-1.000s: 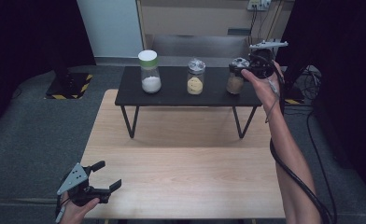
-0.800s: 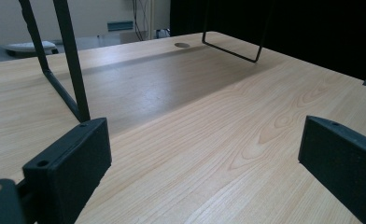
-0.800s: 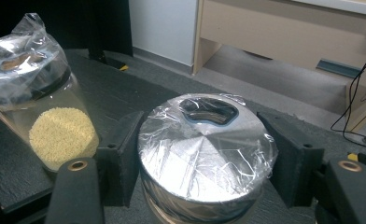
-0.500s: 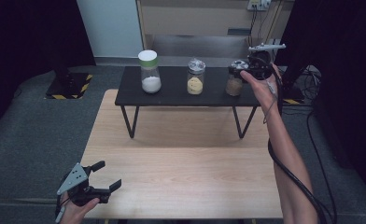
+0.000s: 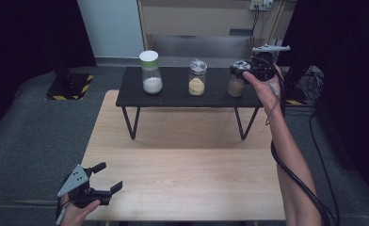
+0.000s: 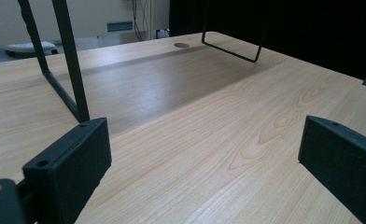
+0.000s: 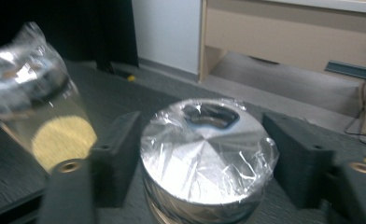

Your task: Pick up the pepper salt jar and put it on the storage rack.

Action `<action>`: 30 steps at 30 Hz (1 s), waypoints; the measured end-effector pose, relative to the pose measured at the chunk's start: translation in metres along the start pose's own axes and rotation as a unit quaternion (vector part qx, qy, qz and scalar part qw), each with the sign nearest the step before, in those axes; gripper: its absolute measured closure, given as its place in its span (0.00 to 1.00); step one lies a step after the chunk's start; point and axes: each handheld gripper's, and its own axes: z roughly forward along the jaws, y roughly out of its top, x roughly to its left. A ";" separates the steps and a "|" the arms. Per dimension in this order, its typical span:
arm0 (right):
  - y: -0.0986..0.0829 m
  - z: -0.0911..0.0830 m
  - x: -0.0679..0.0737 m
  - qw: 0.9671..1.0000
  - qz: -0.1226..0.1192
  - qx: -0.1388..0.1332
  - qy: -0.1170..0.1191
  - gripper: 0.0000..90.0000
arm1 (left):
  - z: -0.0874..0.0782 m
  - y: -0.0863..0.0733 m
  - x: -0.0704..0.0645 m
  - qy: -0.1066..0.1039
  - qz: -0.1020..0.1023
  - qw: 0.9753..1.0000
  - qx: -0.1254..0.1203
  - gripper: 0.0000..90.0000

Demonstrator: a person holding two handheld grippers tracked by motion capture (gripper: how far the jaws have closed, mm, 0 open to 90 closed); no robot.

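Three jars stand in a row on a low black stand. The left jar has a white lid and white powder, the middle jar holds yellow grains, and the right jar holds brown contents. My right gripper is at the right jar's top. In the right gripper view, that gripper is open, its jaws straddling the film-wrapped silver lid, with a small gap on the right side. The middle jar sits just left of it. My left gripper hovers open over the wooden table near its front left corner.
The black stand's thin legs rest on the far half of the wooden table. A cable trails from the right gripper along the forearm. Grey carpet surrounds the table, with a cabinet behind.
The right gripper has edged slightly left and down around the right jar's lid. The left gripper has stayed where it was.
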 end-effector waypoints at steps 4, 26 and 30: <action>-0.005 -0.001 0.003 1.000 -0.007 -0.026 -0.005 0.09 | 0.000 0.000 0.000 0.000 0.001 1.000 0.000 0.02; 0.004 -0.037 0.002 0.997 -0.030 -0.067 0.013 0.07 | 0.000 0.001 -0.001 0.001 0.002 1.000 0.002 0.02; 0.006 -0.045 0.002 0.997 -0.036 -0.071 0.021 0.07 | 0.000 0.001 -0.001 0.001 0.002 1.000 0.001 0.02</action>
